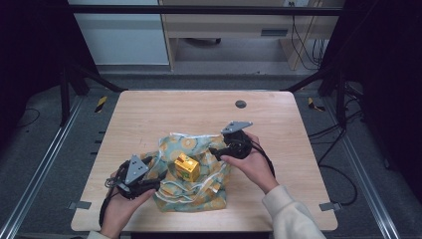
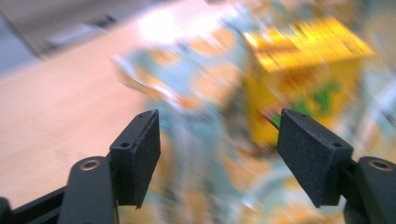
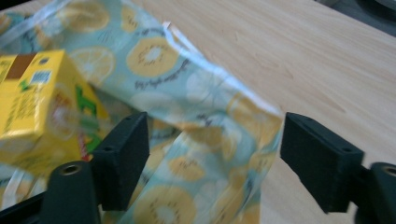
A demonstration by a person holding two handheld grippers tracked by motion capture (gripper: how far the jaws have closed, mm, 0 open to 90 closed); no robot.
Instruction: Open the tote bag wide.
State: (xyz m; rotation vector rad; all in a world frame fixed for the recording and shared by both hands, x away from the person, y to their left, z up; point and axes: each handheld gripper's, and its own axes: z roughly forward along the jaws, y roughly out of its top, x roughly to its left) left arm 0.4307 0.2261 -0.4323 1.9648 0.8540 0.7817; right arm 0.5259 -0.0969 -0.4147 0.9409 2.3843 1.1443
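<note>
two things matter here: a fruit-print cloth bag lying rumpled on the wooden table, and a yellow carton sitting on top of it near the middle. in the high view the bag lies toward the table's 6 o'clock edge, with your left gripper at its 9 o'clock side and your right gripper at its 2 o'clock corner.

both grippers are spread wide and grasp nothing; in each gripper view the black pads stand well apart with cloth showing between them.

expect the bag to be soft, light and floppy: it will fold and slide rather than hold a shape, so take it at a hemmed edge or corner, such as the pale-trimmed fold between your right jaws. the carton looks stiff-walled but crushable, probably light; pinch it across two flat faces, gently.

hard to make out: the left gripper view is blurred, so the carton's print and the bag's edge there are unclear. you cannot tell where the bag's mouth lies, nor whether the white cords near 6 o'clock are drawstrings. your left hand is cut off at the bottom.
</note>
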